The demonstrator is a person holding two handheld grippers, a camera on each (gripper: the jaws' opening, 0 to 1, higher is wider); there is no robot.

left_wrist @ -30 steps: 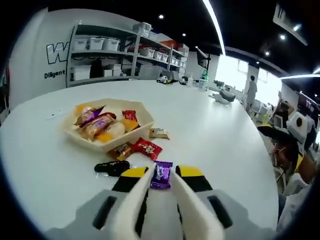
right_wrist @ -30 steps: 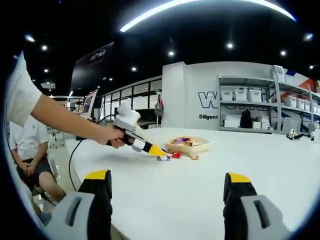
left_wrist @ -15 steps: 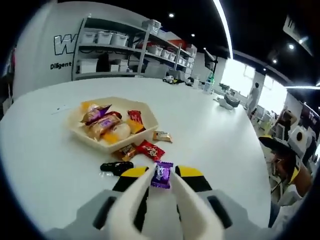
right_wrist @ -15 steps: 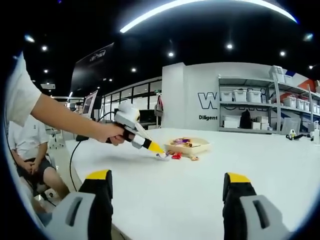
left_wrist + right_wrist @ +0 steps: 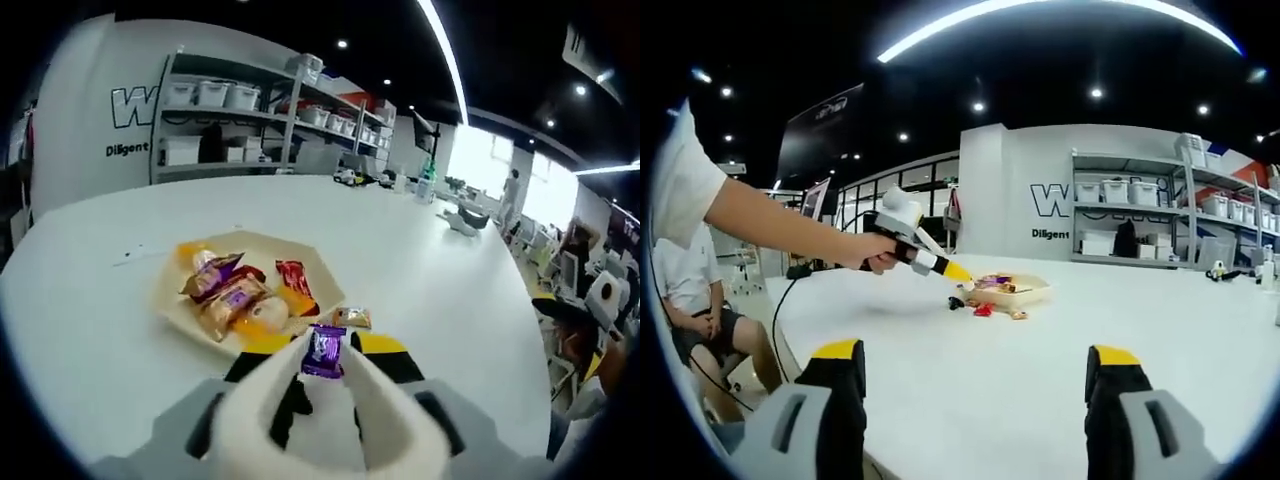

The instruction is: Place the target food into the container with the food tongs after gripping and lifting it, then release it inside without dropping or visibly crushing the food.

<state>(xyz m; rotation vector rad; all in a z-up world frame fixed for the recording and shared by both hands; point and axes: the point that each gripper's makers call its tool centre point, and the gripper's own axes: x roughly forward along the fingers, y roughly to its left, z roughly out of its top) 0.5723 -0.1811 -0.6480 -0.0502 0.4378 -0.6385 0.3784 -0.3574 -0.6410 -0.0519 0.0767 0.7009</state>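
On a round white table before storage shelves, the left gripper, clamped on the purple candy, has advanced to the tray's near edge, while the right gripper hangs apart.

big white table | shelves with white boxes | dark ceiling, bright lights | sunny windows

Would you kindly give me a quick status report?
Left gripper shut on purple wrapped candy, near beige tray. Right gripper open, idle. Nothing blocking.
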